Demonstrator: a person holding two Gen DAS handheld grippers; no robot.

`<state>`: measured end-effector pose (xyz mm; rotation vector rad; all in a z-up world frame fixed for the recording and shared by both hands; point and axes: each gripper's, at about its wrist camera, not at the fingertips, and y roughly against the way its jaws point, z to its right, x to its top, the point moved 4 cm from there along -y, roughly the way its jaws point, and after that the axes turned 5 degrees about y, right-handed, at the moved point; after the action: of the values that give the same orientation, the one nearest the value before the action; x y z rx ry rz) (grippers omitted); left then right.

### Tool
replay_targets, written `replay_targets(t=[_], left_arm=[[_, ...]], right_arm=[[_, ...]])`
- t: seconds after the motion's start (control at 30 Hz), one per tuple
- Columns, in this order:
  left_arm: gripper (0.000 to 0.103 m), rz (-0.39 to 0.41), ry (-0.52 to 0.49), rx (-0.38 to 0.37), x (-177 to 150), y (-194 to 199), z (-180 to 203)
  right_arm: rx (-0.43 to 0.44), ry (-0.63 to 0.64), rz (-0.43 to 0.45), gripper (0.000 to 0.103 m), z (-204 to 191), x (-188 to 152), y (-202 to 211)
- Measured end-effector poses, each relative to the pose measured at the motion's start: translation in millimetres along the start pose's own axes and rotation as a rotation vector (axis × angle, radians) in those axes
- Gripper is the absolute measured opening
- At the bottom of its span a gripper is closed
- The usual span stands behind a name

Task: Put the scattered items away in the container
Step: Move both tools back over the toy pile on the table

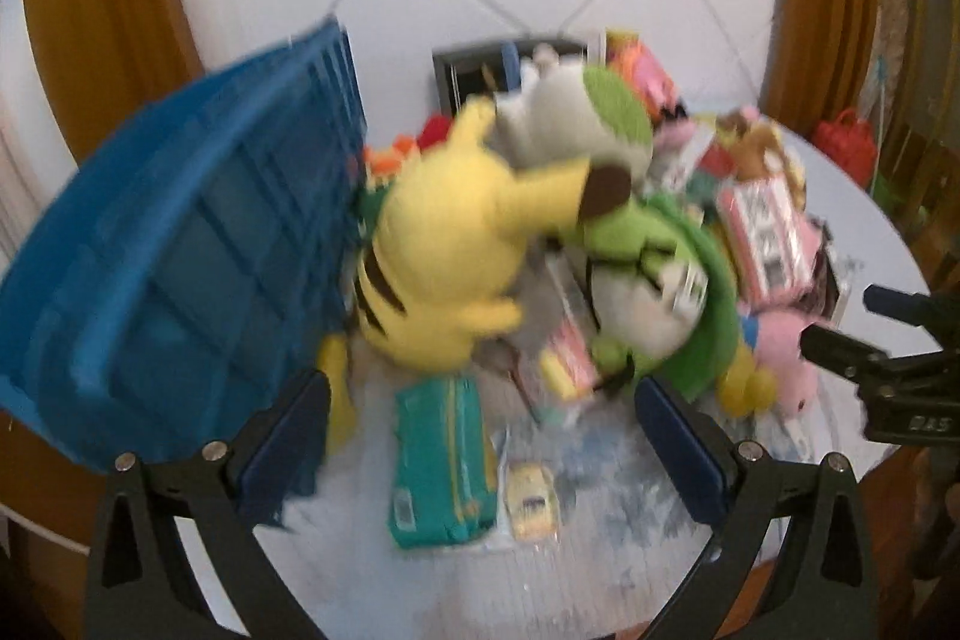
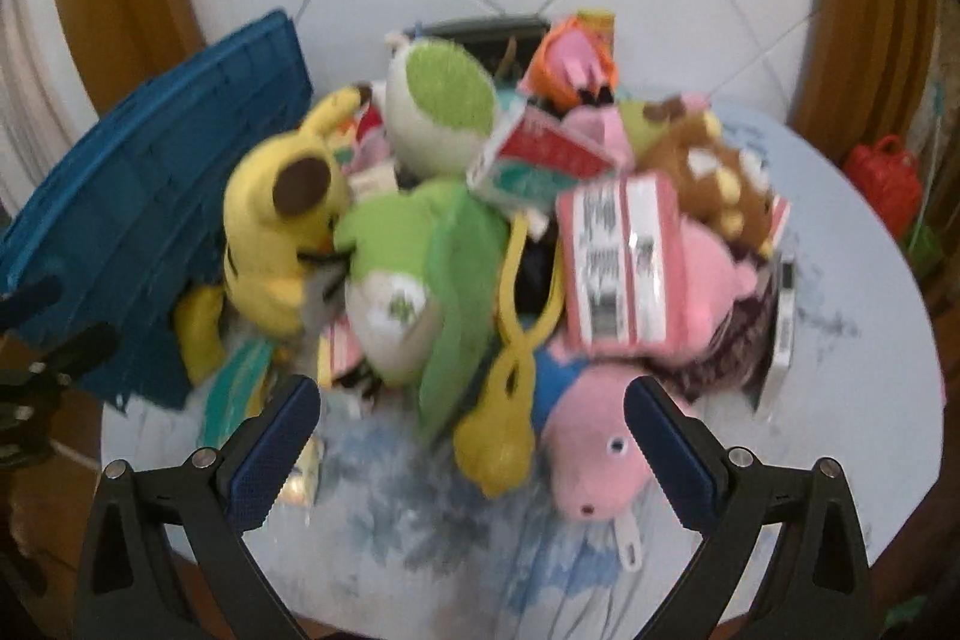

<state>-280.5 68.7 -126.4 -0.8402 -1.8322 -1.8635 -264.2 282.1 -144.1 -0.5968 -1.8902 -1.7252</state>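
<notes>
A blue crate (image 1: 180, 256) leans tipped at the left of a round table; it also shows in the right wrist view (image 2: 138, 214). A pile of toys lies beside it: a yellow plush (image 1: 444, 244) (image 2: 276, 232), a green and white plush (image 1: 654, 280) (image 2: 408, 280), a pink pig plush (image 2: 594, 448), a pink packet (image 2: 624, 268), a teal packet (image 1: 441, 466). My left gripper (image 1: 480, 448) is open and empty, over the teal packet. My right gripper (image 2: 474, 454) is open and empty, in front of the pig plush.
The round pale table (image 2: 870, 340) ends close on the right and near side. A dark box (image 1: 474, 70) stands at the back. A red bag (image 2: 888, 178) sits beyond the table at the right. The right gripper shows in the left wrist view (image 1: 888, 364).
</notes>
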Motion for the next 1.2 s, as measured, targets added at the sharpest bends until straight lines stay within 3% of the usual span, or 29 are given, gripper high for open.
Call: replay_targets(t=[0.13,0.23,0.33,0.4,0.57,0.7,0.87,1.2], left_arm=[[0.103,-0.064,-0.004,0.014,-31,-25,-7],[0.096,-0.098,-0.010,0.015,-52,-37,-17],[0.092,-0.127,-0.012,0.006,-71,-42,-28],[0.092,-0.135,-0.023,0.001,-84,-44,-36],[0.092,-0.147,-0.018,-0.015,-90,-50,-41],[0.092,-0.144,0.000,-0.035,-84,-54,-28],[0.092,-0.121,0.014,-0.042,-60,-57,9],[0.092,-0.052,0.065,-0.064,12,-54,109]], right_arm=[[0.032,-0.003,-0.039,0.103,-11,-22,-13],[0.028,0.000,-0.060,0.102,-22,-35,-23],[0.046,-0.009,-0.092,0.090,-37,-48,-36],[0.045,-0.023,-0.107,0.074,-43,-55,-42],[0.009,-0.087,-0.117,0.071,-37,-74,-42],[-0.056,-0.135,-0.100,0.063,4,-78,-26],[-0.100,-0.171,-0.067,0.062,63,-64,-13],[-0.020,-0.071,-0.036,0.062,140,-9,-24]])
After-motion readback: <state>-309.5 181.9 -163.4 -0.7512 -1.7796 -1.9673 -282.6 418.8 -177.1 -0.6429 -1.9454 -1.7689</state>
